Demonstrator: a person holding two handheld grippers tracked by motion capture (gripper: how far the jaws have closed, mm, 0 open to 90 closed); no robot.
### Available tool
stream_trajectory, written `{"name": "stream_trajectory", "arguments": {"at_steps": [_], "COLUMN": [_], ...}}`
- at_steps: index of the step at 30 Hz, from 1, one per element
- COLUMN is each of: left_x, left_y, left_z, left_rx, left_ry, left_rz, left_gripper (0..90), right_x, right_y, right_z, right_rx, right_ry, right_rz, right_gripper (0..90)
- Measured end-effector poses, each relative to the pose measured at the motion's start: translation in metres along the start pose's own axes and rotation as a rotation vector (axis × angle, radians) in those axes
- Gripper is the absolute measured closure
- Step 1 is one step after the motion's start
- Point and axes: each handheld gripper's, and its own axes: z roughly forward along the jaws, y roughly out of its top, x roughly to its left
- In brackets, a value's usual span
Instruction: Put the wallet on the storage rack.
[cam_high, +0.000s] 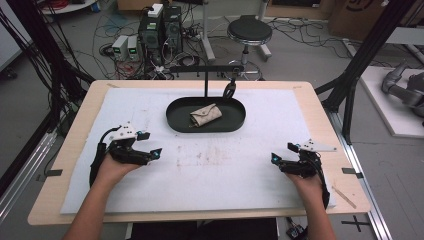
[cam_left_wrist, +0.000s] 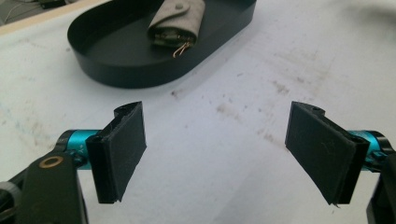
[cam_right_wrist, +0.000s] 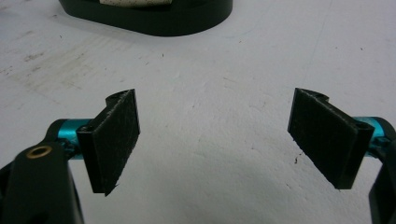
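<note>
The left hand-held gripper (cam_high: 156, 151) rests on the white surface (cam_high: 225, 180) with its jaws wide and empty, like the right hand-held gripper (cam_high: 274, 159), both aimed toward the small pouch (cam_high: 205, 115) in the black tray (cam_high: 176, 121) at twelve o'clock, probably ready to reach it.

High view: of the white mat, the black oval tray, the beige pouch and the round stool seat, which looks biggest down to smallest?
1. White mat, by far the largest.
2. Black oval tray.
3. Round stool seat; it stands farther from the camera, so its true size against the tray is unsure.
4. Beige pouch, lying inside the tray.
</note>
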Motion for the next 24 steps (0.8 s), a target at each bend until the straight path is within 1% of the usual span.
{"name": "stream_trajectory", "arguments": {"at_steps": [2, 4, 5, 6, 8, 10, 19, 24], "left_x": [0.001, 0.002, 0.003, 0.003, 0.004, 0.004, 0.001, 0.001], "left_y": [-0.006, -0.012, -0.013, -0.015, -0.017, -0.018, -0.018, -0.019], "left_z": [-0.001, -0.001, -0.002, -0.001, -0.002, -0.003, -0.002, -0.001], "left_rx": [0.005, -0.005, -0.001, 0.008, 0.007, 0.004, -0.005, 0.004], "left_ry": [0.004, 0.014, 0.014, 0.024, 0.036, 0.035, 0.023, 0.025], "left_rz": [-0.013, -0.031, -0.028, -0.031, -0.032, -0.040, -0.040, -0.039], "left_gripper": [20.1, 19.9, 19.9, 19.9, 19.9, 19.9, 19.9, 19.9], "right_x": [-0.002, -0.003, -0.004, -0.005, -0.006, -0.006, -0.002, -0.002], "right_y": [-0.001, -0.002, -0.002, -0.002, -0.002, -0.002, 0.000, 0.000], "right_z": [-0.001, -0.001, 0.000, 0.000, 0.002, 0.002, 0.005, 0.006], "right_rx": [-0.002, 0.002, 0.004, 0.006, 0.009, 0.008, 0.017, 0.019], "right_ry": [-0.005, -0.007, -0.010, -0.011, -0.014, -0.019, -0.012, -0.013], "right_rz": [-0.002, 0.006, 0.004, 0.004, 0.002, 0.006, -0.003, -0.003], "right_gripper": [17.2, 17.2, 17.2, 17.2, 17.2, 17.2, 17.2, 17.2]}}
